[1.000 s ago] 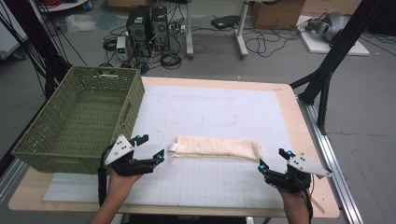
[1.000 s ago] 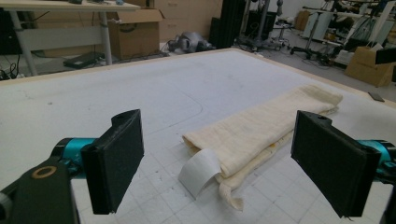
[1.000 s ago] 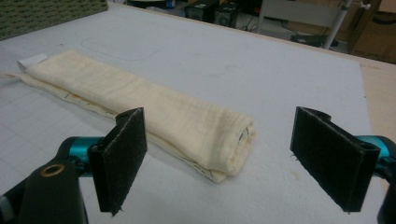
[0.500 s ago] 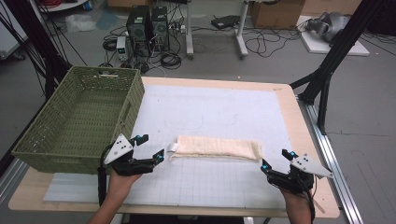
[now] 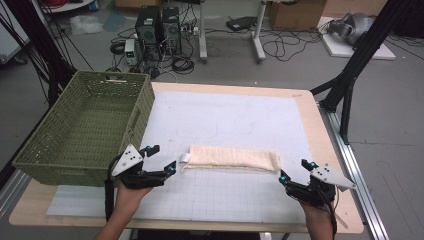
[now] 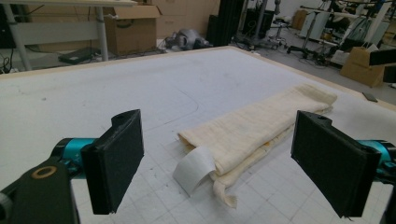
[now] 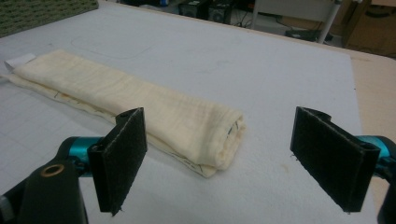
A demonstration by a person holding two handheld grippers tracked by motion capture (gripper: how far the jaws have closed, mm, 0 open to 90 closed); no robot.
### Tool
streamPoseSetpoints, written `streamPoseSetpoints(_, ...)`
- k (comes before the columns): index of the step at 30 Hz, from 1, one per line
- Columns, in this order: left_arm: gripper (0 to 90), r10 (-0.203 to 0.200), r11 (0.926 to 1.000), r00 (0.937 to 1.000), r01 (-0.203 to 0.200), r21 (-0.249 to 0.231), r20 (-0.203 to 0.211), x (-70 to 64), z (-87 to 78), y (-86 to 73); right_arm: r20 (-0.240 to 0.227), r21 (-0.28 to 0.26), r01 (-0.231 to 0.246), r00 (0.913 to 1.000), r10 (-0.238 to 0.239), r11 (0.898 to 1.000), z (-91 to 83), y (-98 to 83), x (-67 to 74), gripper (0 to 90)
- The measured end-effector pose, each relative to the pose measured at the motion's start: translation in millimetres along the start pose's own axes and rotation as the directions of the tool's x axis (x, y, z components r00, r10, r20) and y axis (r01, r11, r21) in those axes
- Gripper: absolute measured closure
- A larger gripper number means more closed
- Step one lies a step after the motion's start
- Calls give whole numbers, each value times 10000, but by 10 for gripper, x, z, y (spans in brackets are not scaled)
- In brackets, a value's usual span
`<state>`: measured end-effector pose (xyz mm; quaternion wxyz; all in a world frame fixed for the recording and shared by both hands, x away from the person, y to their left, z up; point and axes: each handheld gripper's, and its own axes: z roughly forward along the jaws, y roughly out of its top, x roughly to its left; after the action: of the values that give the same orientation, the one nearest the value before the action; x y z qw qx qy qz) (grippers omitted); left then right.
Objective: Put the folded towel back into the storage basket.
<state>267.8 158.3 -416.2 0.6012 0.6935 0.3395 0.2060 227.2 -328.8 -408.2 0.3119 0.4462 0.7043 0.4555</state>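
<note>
High view shows a counter with a white mat on top. A cream cloth lies folded in a long strip on the mat, near the front edge. A small white tag sticks out at its left end.

A green basket sits on the left side of the counter, beside the mat. Its front corner is just behind the left hand-held gripper.

The left hand-held gripper is held just to the left of the cloth, and its jaws are spread wide. It is not touching the cloth. The right hand-held gripper is held just past the right end of the cloth, and its jaws are spread wide too. It holds nothing.

Left gripper view looks along the cloth from the tag end. The tag curls up from the mat between the two black jaws, a bit farther off. The left hand-held gripper is wide open here.

Right gripper view shows the thick folded end of the cloth just ahead of the right hand-held gripper. That end sits closer to the jaw on the left of the view. The basket peeks in at the top left corner.

Past the counter, the floor has cables and computer boxes.
</note>
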Motion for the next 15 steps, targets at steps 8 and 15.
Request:
streamPoseSetpoints(8, 183, -239, 9992, 9993, 230, 338, 271, 18, 4, 107, 68, -14, -113, 9999, 113, 9999, -24, -12, -15, 172)
streamPoseSetpoints(15, 183, -468, 9976, 9977, 442, 527, 491, 51, 43, 216, 83, 2, -112, 9999, 112, 9999, -22, -10, -13, 172)
